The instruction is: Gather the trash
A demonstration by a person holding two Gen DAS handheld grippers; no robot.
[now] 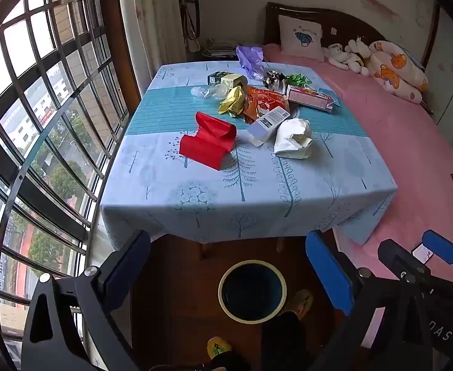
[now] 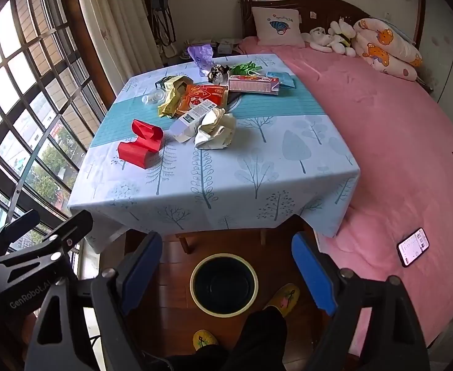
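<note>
Crumpled wrappers and boxes [image 1: 257, 105] heaped on tablecloth [image 1: 195, 191], red bag [image 1: 209, 140] apart, both grippers [image 1: 226, 266] [image 2: 223, 269] spread wide, empty

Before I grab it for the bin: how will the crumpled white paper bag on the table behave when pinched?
The crumpled white paper bag is probably light and floppy: its creased folds should collapse. It looks unlikely to roll, lying slumped.

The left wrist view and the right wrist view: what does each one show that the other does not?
Only the left wrist view shows the right gripper, at its right edge, partly hiding the phone. Only the right wrist view shows the left gripper, at its left edge, and the whole phone on the pink bed. Both share the trash-covered table, the red paper bag and the bin.
</note>
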